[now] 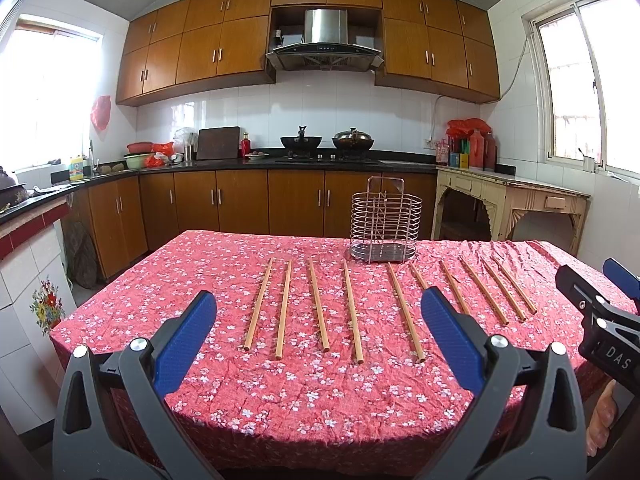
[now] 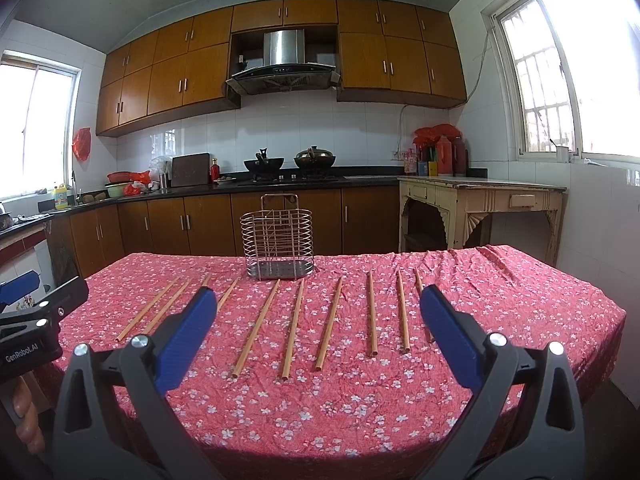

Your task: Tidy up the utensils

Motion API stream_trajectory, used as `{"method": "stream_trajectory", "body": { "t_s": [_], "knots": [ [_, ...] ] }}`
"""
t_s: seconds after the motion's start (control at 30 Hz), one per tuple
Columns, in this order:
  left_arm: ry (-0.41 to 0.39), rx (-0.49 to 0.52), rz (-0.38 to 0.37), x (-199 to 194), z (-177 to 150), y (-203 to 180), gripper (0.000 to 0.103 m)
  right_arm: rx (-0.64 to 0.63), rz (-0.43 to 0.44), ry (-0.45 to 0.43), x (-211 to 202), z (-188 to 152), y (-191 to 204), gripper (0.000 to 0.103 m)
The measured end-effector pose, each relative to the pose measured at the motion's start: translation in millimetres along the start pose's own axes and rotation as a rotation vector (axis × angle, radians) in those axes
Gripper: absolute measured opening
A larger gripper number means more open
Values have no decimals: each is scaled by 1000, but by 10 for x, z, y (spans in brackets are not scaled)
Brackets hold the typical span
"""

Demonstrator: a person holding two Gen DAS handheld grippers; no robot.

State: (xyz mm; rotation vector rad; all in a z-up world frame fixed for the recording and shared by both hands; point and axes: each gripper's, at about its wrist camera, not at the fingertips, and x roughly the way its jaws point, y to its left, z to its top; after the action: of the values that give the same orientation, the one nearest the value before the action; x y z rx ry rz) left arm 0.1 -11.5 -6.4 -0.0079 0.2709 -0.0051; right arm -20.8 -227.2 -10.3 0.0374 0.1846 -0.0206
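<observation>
Left tongs (image 1: 320, 320) are hanging spread and empty, ten chopsticks (image 1: 352, 312) lying ahead on the desk (image 1: 312, 392), wire holder (image 1: 385, 224) beyond sitting empty. Right tongs (image 2: 320, 320) are gaping too, same row (image 2: 294, 330) ahead. Nothing's sorted yet, I reckon.
</observation>
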Motion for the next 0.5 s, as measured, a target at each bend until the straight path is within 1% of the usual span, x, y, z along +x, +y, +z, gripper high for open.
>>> {"method": "stream_trajectory", "body": {
  "t_s": [0.5],
  "knots": [
    [3, 2, 4, 41, -16, 49, 101, 8, -1, 1, 14, -29, -16, 99]
  ]
}}
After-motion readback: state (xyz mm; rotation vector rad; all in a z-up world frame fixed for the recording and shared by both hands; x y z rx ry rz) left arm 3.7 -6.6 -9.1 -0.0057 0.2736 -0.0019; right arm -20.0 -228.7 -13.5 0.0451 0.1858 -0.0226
